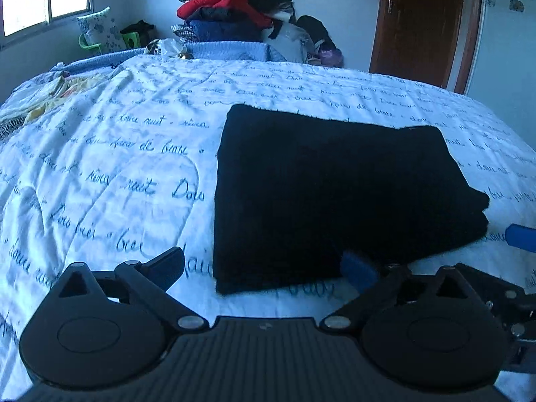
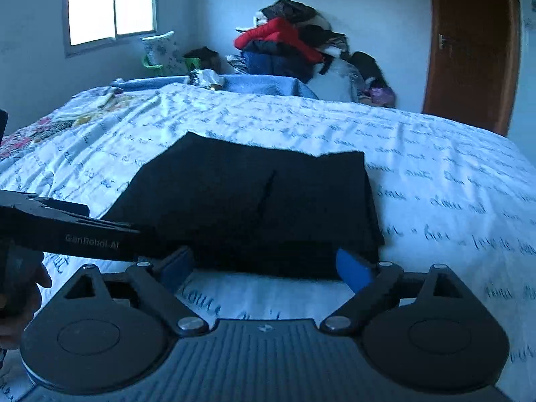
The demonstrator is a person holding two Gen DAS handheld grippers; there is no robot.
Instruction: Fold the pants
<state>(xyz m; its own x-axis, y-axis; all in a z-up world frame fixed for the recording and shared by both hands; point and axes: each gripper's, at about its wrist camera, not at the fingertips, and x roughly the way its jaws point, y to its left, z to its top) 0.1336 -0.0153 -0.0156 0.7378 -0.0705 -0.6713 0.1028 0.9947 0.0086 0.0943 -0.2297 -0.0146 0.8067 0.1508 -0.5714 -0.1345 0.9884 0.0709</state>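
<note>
The black pants [image 1: 328, 194] lie folded into a thick rectangle on the bed's white quilt [image 1: 110, 174], which carries blue handwriting. My left gripper [image 1: 263, 268] stands open just in front of the pants' near edge, with its blue right pad [image 1: 358, 269] beside the cloth and not gripping it. In the right wrist view the same pants [image 2: 254, 201] lie straight ahead. My right gripper [image 2: 266, 268] is open at their near edge, with nothing pinched. The left tool's black body [image 2: 67, 231] reaches in from the left, with a hand [image 2: 20, 301] behind it.
A heap of clothes [image 1: 234, 10] with a red jacket is piled against the far wall. Left of it are a pillow [image 1: 100, 30] and a green chair; a wooden door [image 1: 422, 23] is at the right. Patterned bedding [image 1: 43, 97] lies at the bed's far left.
</note>
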